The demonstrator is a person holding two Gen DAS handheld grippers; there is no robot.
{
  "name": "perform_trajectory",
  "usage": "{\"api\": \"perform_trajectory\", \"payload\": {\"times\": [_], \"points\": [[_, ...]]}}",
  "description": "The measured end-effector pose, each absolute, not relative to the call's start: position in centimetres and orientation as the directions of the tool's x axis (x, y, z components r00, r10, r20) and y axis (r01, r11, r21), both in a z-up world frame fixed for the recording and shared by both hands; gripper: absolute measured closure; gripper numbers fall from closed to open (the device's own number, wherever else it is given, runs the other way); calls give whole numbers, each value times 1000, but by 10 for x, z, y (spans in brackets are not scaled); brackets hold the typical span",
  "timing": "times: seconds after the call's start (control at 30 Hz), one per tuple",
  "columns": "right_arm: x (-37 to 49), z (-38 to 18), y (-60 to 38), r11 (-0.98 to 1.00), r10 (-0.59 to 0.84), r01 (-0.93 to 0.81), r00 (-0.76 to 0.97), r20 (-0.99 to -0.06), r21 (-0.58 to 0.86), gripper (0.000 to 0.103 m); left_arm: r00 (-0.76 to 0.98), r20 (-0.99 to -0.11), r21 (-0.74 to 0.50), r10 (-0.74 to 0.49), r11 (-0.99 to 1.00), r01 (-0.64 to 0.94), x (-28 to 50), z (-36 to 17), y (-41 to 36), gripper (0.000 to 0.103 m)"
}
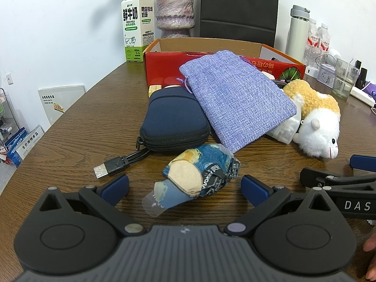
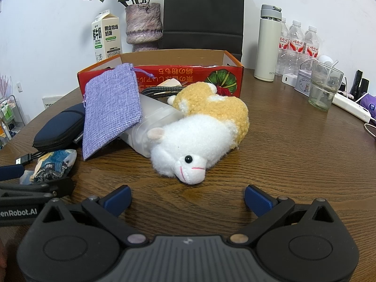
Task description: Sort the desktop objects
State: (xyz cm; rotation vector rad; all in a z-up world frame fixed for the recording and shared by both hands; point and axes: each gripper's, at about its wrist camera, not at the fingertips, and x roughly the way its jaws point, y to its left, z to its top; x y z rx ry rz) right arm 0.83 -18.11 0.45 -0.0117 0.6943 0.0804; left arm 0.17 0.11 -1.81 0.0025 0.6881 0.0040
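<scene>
Two grippers sit low over the brown table point(image 2: 293, 141), side by side, both empty. Left gripper point(image 1: 185, 184): jaws wide apart, touching nothing; a crumpled blue snack wrapper point(image 1: 199, 174) lies on the wood between the blue fingertips point(image 1: 116, 185). Right gripper point(image 2: 188, 196): jaws equally wide, bare wood between them, the plush sheep point(image 2: 199, 138) lying on its side just ahead, nose toward the camera.

Open room: clear wood to the right of the sheep, and to the left of the dark blue zip case point(image 1: 174, 119). The table's left edge curves away in the left view.

Middle ground, one of each: a USB plug point(image 1: 109, 166) on a black cable running out from under the case; a lilac cloth pouch point(image 1: 235, 98) leaning over a frosted plastic box point(image 2: 155, 127) and overlapping the case; a braided cable point(image 2: 159, 90) behind the sheep.

Behind these, one red cardboard box point(image 2: 164, 75), open-topped, the pouch resting against its front wall.

Far edge by the wall: one milk carton point(image 1: 136, 23), one vase point(image 2: 143, 23) of dried flowers, one black paper bag point(image 2: 203, 11), one white flask point(image 2: 269, 42), three water bottles point(image 2: 297, 44), one drinking glass point(image 2: 325, 87).
</scene>
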Motion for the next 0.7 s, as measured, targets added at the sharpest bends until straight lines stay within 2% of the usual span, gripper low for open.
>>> {"api": "perform_trajectory", "payload": {"times": [0.17,0.23,0.3,0.4,0.47,0.5,0.57,0.7], "points": [[8,5,-181,997,73,-78,764,-641,19,0,777,-629,7,0,1000,6,-2,-19,2,0],[1,9,-185,996,86,-72,774,-627,48,5,816,-577,-26,-31,999,20,-19,-12,7,0],[-15,19,-196,985,165,-112,816,-554,128,5,871,-484,-55,-83,996,65,-47,0,14,0],[-43,38,-220,964,231,-143,865,-446,223,2,928,-360,-18,-96,995,96,-80,4,20,0],[-58,45,-235,958,230,-136,890,-393,254,0,937,-342,11,-73,997,82,-87,5,20,0],[-62,45,-241,958,226,-133,893,-388,253,0,935,-350,15,-63,997,73,-85,5,19,0],[-65,41,-249,966,217,-129,873,-436,222,0,922,-384,-1,-48,999,52,-75,1,23,0],[-71,30,-249,984,174,-123,840,-513,133,9,918,-390,-20,-74,997,72,-55,-5,25,0]]}}
